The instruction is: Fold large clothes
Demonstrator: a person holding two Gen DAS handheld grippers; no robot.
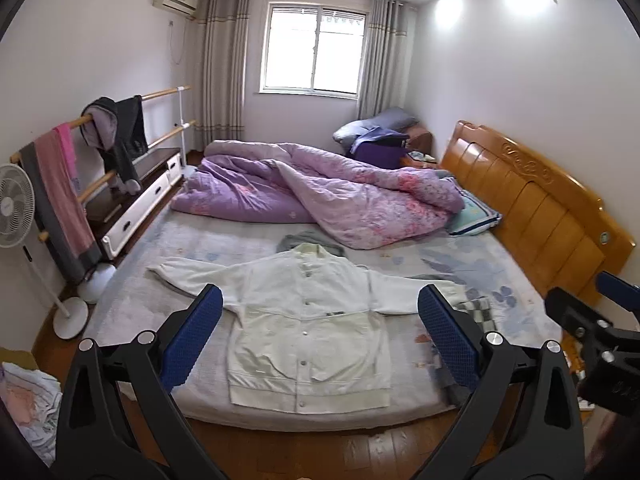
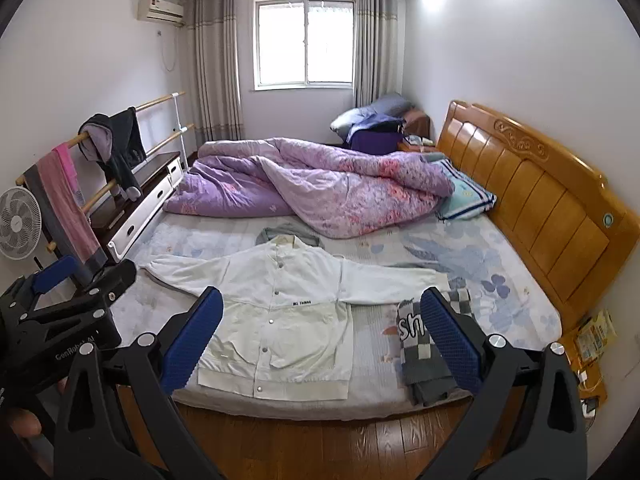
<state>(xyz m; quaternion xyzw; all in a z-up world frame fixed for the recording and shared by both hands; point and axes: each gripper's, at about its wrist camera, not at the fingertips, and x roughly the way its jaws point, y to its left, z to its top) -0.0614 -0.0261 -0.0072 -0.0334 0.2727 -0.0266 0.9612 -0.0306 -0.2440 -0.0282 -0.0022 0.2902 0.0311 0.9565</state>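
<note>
a white button-front jacket with long sleeves (image 1: 308,320) lies flat and face up on the pale floral bedsheet (image 1: 480,264), both sleeves spread out to the sides, its hem near the bed's 6 o'clock edge and its collar pointing toward 12 o'clock. just behind the collar a bit of grey-green cloth (image 1: 304,240) peeks out. at the jacket's 3 o'clock, touching the cuff of that sleeve, sits a folded grey and white checked garment (image 2: 428,344) with large letters on it.

the left gripper (image 1: 320,332) with blue textured pads hangs above the near edge of the bed, its jaws spread wide with nothing between them; the jacket shows in the gap but is well below. the right gripper (image 2: 322,332) is likewise gaping fully, empty, over the same edge, with the checked garment behind its 3 o'clock finger.

at 12 o'clock on the bed a rumpled purple floral quilt (image 1: 320,188) is heaped up, a light blue striped pillow (image 2: 466,196) at its 3 o'clock side. the orange wooden headboard (image 1: 532,200) runs along the 3 o'clock side, and a white standing fan (image 1: 16,208) stands at 9 o'clock on the brown wooden floor (image 2: 320,440).
</note>
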